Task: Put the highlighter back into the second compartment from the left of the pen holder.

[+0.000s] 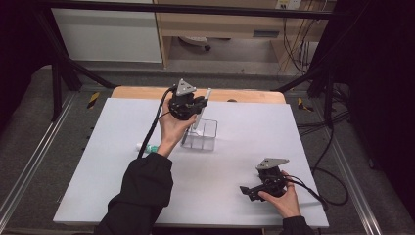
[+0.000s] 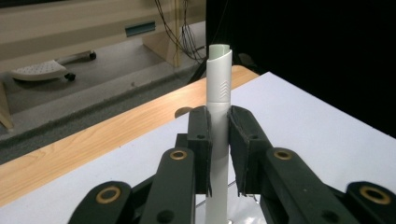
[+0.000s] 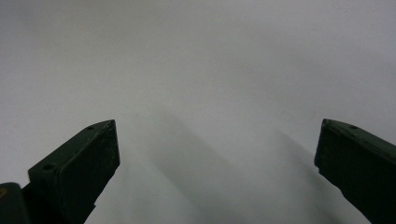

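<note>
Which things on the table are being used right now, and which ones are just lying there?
Being used:
- white tube, clamped upright in the left gripper
- clear box, straight beneath the tube

Just lying there:
- small white and green thing beside the left wrist
- right gripper, open with nothing between its jaws, resting low over the white table

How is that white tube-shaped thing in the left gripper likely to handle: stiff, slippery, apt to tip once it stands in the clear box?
The white tube probably is stiff: it stands straight above the left gripper, unbent by the clamping jaws. Its smooth round skin may slip or turn. Being tall and narrow, it would likely lean against the clear box wall rather than stand alone.
</note>
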Motion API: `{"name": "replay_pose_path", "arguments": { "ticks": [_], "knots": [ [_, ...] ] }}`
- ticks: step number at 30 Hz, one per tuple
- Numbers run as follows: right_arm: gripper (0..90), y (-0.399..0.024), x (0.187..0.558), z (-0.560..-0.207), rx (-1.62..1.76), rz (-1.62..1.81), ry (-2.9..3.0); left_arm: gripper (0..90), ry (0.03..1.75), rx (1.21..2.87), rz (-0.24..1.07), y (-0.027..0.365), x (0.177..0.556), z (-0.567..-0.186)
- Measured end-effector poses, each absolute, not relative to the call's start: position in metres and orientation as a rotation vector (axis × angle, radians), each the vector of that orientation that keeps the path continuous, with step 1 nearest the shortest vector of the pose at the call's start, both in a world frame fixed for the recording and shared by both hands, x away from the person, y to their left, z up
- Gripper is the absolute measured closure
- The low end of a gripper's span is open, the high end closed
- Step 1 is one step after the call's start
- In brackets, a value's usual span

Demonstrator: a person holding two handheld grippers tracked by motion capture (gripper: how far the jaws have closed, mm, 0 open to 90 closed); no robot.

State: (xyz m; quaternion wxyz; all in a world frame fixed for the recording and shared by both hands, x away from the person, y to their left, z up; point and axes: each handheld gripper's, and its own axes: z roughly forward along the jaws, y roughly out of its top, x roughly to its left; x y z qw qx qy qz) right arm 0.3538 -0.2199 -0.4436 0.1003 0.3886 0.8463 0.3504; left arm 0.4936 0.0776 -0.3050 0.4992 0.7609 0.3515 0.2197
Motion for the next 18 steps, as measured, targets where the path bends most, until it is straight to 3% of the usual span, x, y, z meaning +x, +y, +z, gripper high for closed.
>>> {"name": "replay_pose_path", "arguments": {
  "ticks": [18],
  "knots": [
    [0.9, -0.220, 0.354, -0.444, 1.146, 1.037, 2.503, 78.2, 0.860, 1.896, 0.488, 0.076, 0.499, -0.335]
  ]
}}
